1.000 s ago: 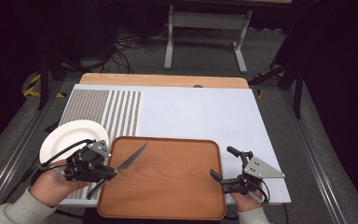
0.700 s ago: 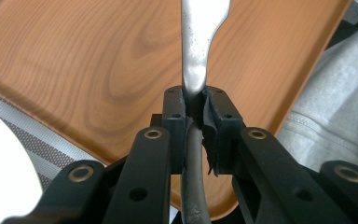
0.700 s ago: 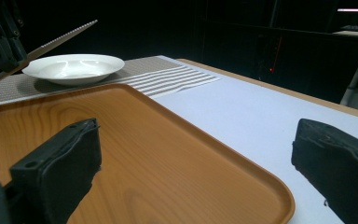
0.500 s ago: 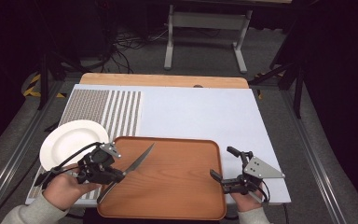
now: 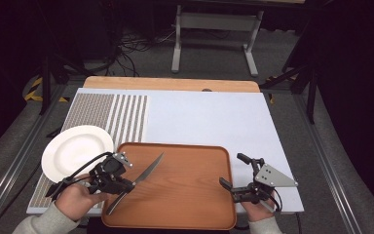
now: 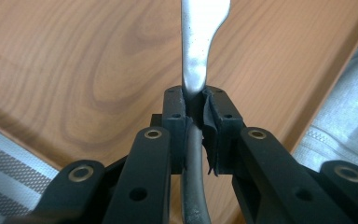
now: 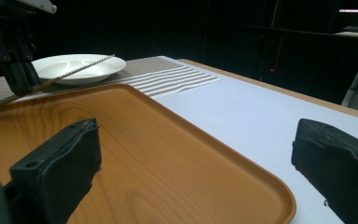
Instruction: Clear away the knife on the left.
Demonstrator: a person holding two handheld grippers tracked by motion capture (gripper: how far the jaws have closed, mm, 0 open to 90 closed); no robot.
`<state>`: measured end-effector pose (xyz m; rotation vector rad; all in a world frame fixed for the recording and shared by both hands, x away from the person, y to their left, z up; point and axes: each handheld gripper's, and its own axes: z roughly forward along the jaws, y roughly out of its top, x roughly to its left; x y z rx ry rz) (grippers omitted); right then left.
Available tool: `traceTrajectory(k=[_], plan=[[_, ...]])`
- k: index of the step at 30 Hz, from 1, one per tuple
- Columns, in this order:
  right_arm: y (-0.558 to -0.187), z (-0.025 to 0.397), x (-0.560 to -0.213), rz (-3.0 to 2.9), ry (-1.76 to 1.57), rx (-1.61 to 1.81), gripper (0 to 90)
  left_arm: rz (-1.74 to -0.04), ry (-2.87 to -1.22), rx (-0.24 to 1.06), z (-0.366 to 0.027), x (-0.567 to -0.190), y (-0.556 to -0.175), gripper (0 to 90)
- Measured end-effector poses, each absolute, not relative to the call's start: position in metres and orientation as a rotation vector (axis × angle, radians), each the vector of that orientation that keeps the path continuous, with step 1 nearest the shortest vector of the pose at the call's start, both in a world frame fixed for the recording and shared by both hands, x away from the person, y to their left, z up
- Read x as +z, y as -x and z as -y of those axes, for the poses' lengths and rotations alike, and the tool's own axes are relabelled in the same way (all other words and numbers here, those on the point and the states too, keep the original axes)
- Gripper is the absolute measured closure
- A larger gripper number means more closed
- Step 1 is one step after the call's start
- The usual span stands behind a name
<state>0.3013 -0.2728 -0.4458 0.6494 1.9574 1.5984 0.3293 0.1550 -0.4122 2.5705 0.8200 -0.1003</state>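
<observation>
Silver table knife with dark handle [image 5: 137,182]: over the left part of the brown wooden tray [image 5: 185,204], long axis diagonal, blade tip toward the tray's far edge, handle end toward its near-left corner. Left gripper [image 5: 126,184] clamped on it right where blade meets handle; the left gripper view shows the jaws tight on the metal [image 6: 196,70]. Right gripper [image 5: 230,171] at the tray's near-right corner, jaws wide apart, holding nothing, well apart from the knife. White round plate [image 5: 76,147] sits off the tray's far-left corner on the striped mat [image 5: 121,117]. Left hand is nearer.
</observation>
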Motion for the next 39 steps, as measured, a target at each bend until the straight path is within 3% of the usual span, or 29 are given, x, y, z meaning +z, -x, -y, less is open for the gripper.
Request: traceTrajectory(k=[39], plan=[[-0.303, 0.273, -0.447, -1.965, -0.655, 1.612, 1.9, -0.856, -2.654, -0.191, -0.143, -0.437, -0.342, 79.7]])
